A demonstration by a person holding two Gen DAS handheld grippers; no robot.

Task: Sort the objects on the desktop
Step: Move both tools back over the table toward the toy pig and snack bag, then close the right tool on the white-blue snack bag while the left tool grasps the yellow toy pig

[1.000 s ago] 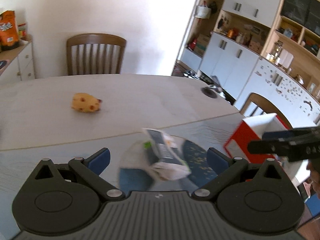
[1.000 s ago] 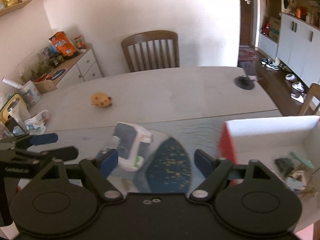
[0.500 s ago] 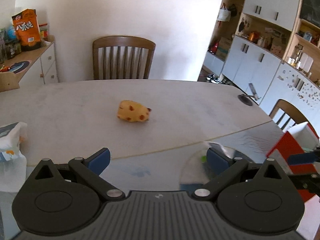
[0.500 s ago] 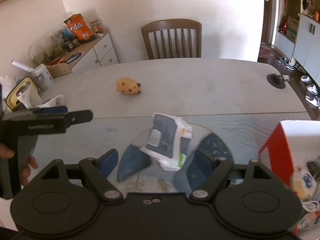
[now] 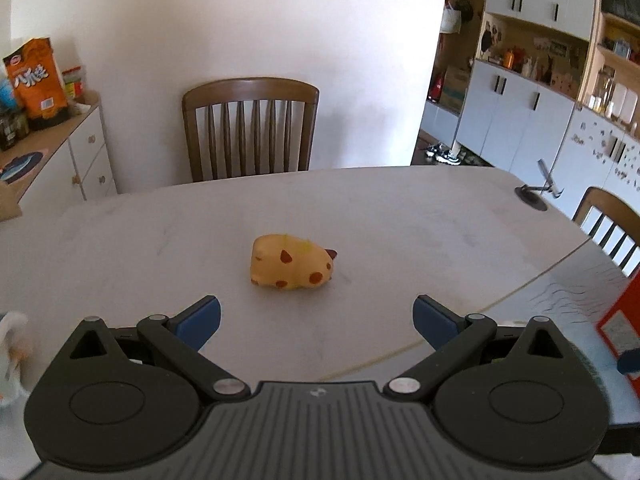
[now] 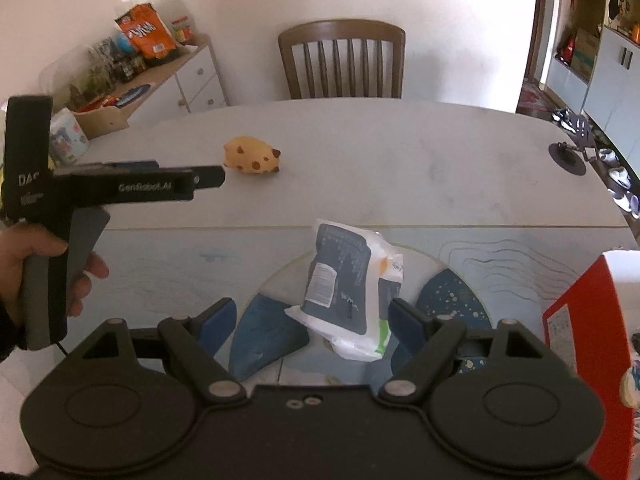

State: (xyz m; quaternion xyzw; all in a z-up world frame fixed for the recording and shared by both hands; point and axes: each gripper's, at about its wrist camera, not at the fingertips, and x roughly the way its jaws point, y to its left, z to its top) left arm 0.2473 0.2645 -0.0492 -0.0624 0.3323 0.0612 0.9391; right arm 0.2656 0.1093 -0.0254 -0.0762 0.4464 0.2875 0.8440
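Note:
A yellow spotted squishy toy [image 5: 291, 261] lies on the pale table, just ahead of my left gripper [image 5: 316, 318], which is open and empty. The toy also shows in the right wrist view [image 6: 252, 155], with the left gripper [image 6: 208, 178] beside it to its left. A white and dark-blue wipes packet [image 6: 349, 288] lies on a blue patterned mat [image 6: 452, 300], between the open fingers of my right gripper [image 6: 311, 324]. The fingers do not press on it. A red and white box [image 6: 588, 332] stands open at the right.
A wooden chair [image 5: 250, 128] stands behind the table. A white sideboard [image 5: 56, 160] with snack bags is at the left. A black round fitting [image 6: 568, 156] sits on the table's right edge. Another white packet [image 5: 12, 352] lies at the left edge.
My left gripper has swung left and forward, away from the wipes packet, and now faces the yellow toy. My right gripper has moved so the packet lies between its fingers.

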